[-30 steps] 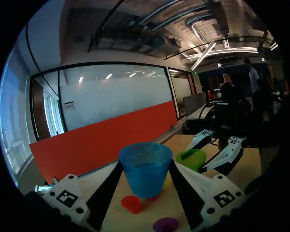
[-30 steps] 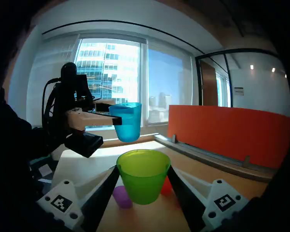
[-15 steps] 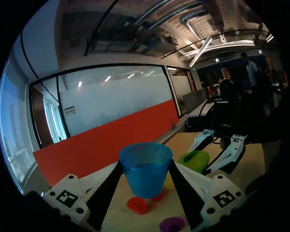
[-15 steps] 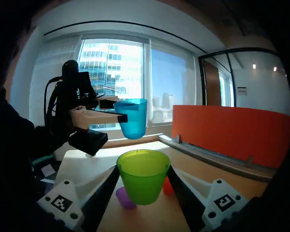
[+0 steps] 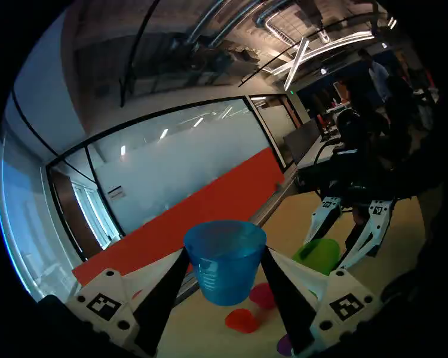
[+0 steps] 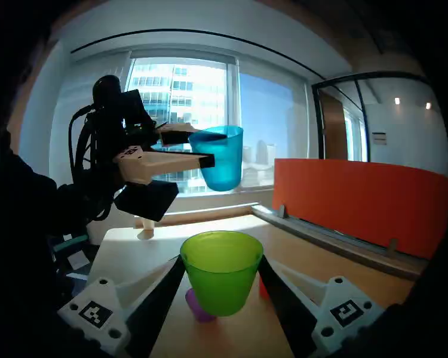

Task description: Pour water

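The left gripper (image 5: 224,253) has its jaws clamped on a blue cup (image 5: 225,271), one jaw pressing each side of the cup just under the rim. In the right gripper view that cup hangs high in the air, well above the bench (image 6: 301,253) and over the end nearer the window (image 6: 182,89), and it is tipped rather than upright, its rim slanting. I cannot tell whether there is water in it.

The right gripper (image 6: 221,262) grips a green cup (image 6: 221,277) in the same way, jaws closed against both sides of it. The green cup stands upright with its mouth open to the ceiling, lower than the blue one and well apart from it.

On the wooden bench below the green cup lie a small purple piece (image 6: 197,305) and a small red piece (image 6: 263,289), each partly hidden behind the cup. An orange screen (image 6: 367,203) runs along one long edge of the bench. A dark sleeve (image 6: 21,203) shows behind the left gripper in the right gripper view.
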Tool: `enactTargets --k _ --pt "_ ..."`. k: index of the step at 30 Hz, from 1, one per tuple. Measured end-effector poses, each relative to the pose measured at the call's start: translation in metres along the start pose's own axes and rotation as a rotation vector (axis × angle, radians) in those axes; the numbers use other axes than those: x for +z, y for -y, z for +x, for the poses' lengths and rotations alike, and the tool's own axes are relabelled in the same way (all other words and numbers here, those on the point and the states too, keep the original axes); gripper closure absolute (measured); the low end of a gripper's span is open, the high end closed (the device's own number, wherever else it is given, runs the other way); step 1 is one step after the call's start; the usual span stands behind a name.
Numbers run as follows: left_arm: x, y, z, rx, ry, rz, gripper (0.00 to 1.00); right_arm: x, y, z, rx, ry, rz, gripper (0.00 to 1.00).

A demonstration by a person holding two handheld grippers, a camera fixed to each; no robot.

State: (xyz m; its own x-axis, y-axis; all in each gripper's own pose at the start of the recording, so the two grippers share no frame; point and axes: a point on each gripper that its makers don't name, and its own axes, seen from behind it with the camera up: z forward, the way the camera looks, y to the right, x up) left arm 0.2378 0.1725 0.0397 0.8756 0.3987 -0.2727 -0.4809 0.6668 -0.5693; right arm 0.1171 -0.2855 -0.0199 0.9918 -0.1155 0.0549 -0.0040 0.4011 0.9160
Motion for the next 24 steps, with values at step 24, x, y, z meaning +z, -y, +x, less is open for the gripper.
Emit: enactTargets --k 24 --pt "0.002 0.001 0.035 0.278 -0.009 0.055 0.16 0.013 0.011 -0.006 0.006 0.005 0.032 0.09"
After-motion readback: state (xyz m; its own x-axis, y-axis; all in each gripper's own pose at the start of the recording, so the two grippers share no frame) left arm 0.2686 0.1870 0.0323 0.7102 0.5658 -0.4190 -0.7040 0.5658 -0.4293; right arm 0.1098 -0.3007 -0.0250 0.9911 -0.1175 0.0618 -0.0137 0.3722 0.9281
